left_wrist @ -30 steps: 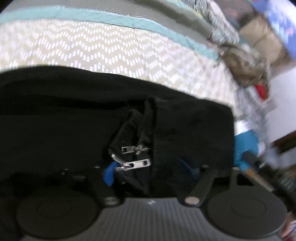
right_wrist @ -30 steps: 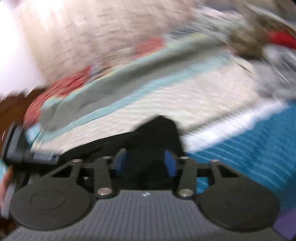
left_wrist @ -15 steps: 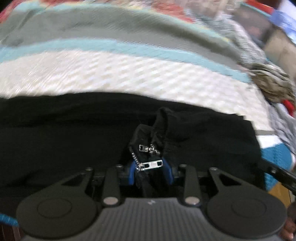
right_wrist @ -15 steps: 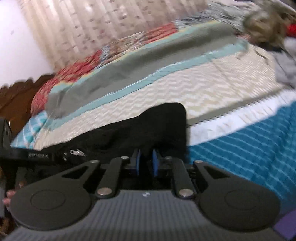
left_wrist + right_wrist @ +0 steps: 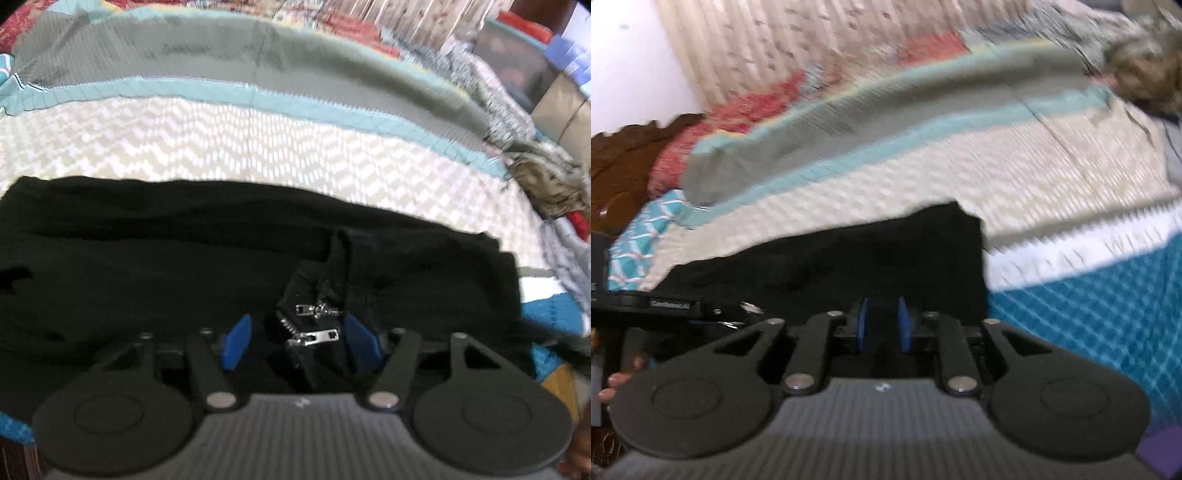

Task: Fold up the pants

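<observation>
Lying on bedspread (image 5: 258, 147), black pants (image 5: 147, 258) show no legible label.

Each claw, left (image 5: 295, 341) and right (image 5: 883, 325), is built of black linkage arms with silver screws, two round black discs, a ribbed grey body and blue pads (image 5: 236, 341).

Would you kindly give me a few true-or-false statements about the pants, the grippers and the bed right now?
1. The black fabric pants lie on a chevron-patterned quilt. True.
2. The left gripper is clamped shut. False: its blue pads stand apart, with the silver zipper pulls between them.
3. The pants are red. False: black.
4. The right gripper sits at the pants' edge, near the quilt's teal section. True.
</observation>
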Tool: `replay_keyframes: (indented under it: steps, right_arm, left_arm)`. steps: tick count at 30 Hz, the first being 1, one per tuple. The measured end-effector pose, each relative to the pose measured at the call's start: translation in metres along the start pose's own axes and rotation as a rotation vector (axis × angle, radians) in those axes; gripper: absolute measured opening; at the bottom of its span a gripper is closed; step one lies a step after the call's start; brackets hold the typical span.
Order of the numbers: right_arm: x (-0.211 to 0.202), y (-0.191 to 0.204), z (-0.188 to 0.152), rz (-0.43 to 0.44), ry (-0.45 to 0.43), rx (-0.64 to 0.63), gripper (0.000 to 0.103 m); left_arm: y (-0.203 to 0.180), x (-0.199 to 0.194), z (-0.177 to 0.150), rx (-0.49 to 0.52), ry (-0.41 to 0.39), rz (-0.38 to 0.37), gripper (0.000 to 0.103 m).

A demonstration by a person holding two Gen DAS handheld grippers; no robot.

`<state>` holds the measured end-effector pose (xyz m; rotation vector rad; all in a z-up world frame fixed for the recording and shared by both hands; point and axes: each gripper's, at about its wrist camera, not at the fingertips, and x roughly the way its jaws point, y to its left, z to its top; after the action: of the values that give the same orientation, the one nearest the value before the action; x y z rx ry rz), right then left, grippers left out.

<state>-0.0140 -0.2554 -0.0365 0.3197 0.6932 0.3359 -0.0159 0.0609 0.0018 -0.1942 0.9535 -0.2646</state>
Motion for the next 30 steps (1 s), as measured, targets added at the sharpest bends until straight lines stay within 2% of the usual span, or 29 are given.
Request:
replay_keyframes:
  steps: [2,4,6,7,8,11,13,17,19,24,25,26,29,30]
  right_arm:
    - [0.021,0.004,-0.005,-0.022,0.082,-0.024,0.031]
    - [0.050,0.002,-0.017,-0.094,0.213,-0.031,0.031]
    - [0.046,0.002,-0.015,-0.093,0.187,-0.004,0.033]
    - [0.041,0.005,-0.010,-0.079,0.166,-0.001,0.033]
    - [0.032,0.009,-0.005,-0.052,0.123,-0.006,0.033]
    - [0.018,0.034,0.007,0.026,0.058,-0.060,0.033]
    - [0.023,0.052,0.011,0.070,0.058,-0.100,0.033]
    - [0.052,0.085,0.009,0.163,0.126,-0.115,0.033]
    - [0.067,0.097,0.005,0.195,0.173,-0.124,0.033]
    - [0.080,0.113,-0.008,0.161,0.260,-0.163,0.033]
    - [0.078,0.112,-0.008,0.157,0.262,-0.159,0.033]
    - [0.077,0.111,-0.007,0.152,0.264,-0.156,0.033]
    - [0.079,0.111,-0.005,0.135,0.275,-0.156,0.033]
    - [0.080,0.113,-0.004,0.130,0.274,-0.159,0.033]
  left_arm:
    - [0.015,-0.023,-0.004,-0.016,-0.044,-0.039,0.058]
    - [0.036,-0.050,-0.010,-0.047,-0.101,-0.051,0.058]
    - [0.067,-0.075,-0.018,-0.118,-0.163,-0.033,0.061]
    - [0.083,-0.084,-0.021,-0.166,-0.188,-0.016,0.066]
    - [0.102,-0.092,-0.026,-0.225,-0.213,0.011,0.075]
    - [0.156,-0.107,-0.043,-0.402,-0.268,0.126,0.079]
    - [0.183,-0.106,-0.048,-0.507,-0.277,0.149,0.079]
    - [0.217,-0.090,-0.049,-0.641,-0.288,0.094,0.086]
    - [0.228,-0.081,-0.045,-0.668,-0.287,0.079,0.087]
    - [0.244,-0.056,-0.035,-0.663,-0.288,0.083,0.087]
    - [0.240,-0.052,-0.030,-0.644,-0.298,0.092,0.081]
    - [0.237,-0.049,-0.028,-0.618,-0.305,0.103,0.061]
    - [0.227,-0.047,-0.022,-0.575,-0.300,0.130,0.038]
    - [0.223,-0.051,-0.021,-0.557,-0.307,0.122,0.035]
